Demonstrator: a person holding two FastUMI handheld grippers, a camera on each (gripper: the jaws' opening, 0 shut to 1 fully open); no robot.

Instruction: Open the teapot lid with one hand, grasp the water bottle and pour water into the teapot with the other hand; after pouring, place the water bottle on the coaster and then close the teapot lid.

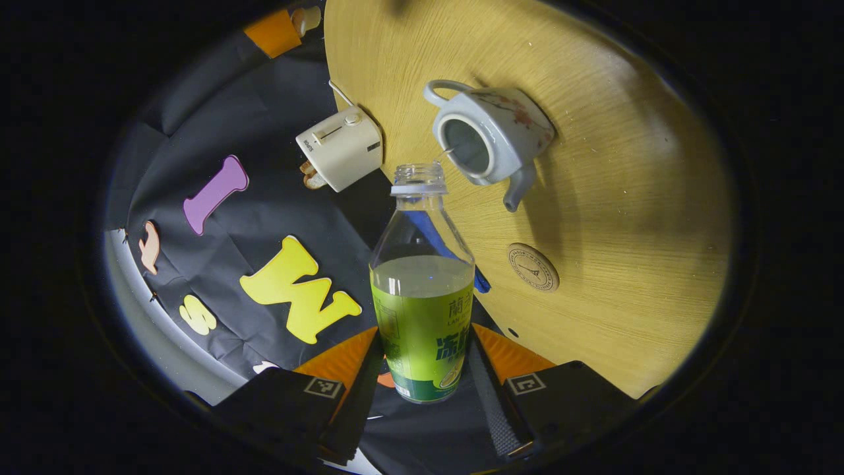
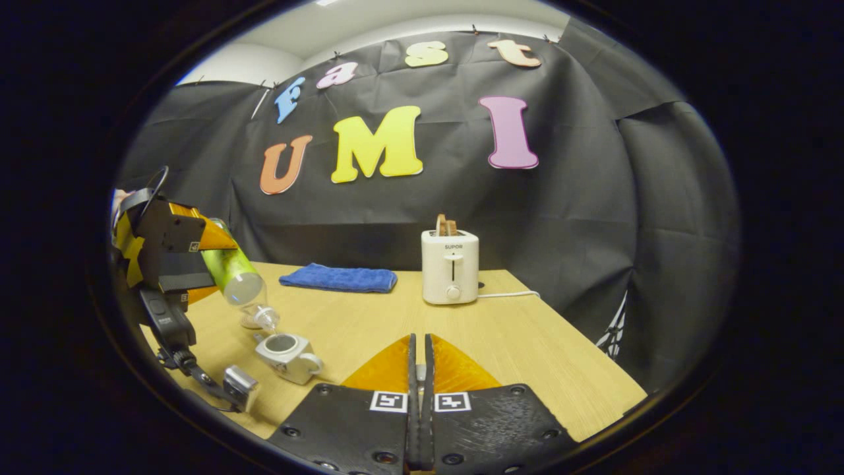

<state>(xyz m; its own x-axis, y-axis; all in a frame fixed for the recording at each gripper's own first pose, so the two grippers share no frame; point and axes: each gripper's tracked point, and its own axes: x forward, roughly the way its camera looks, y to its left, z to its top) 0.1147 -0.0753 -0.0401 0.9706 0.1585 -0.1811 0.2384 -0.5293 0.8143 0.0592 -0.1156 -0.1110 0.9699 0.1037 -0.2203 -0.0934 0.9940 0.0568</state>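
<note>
On the counter (image 2: 527,343): one teapot (image 1: 491,135), one coaster (image 1: 533,266), one toaster (image 2: 450,266) at the far edge. Left claw (image 1: 422,386) pinches one bottle (image 1: 423,297); right claw (image 2: 419,369) is pressed together.

Left gripper view: bottom of the water bottle (image 1: 422,290) sits between the left gripper (image 1: 422,389) fingers; whether the pads touch it cannot be made out, the contact hidden by the bottle itself. Blue towel (image 1: 438,241) seen only through the clear plastic, mostly hidden behind the bottle. Toaster (image 1: 341,148) base partly covered by the table edge (image 1: 593,198).

Right gripper view: right gripper (image 2: 419,369) fingers nearly together; something small and pale between the tips, too small to tell, possibly the teapot lid. Coaster (image 2: 250,321) mostly hidden behind the bottle neck. Teapot (image 2: 287,356) decoration too small to tell.
</note>
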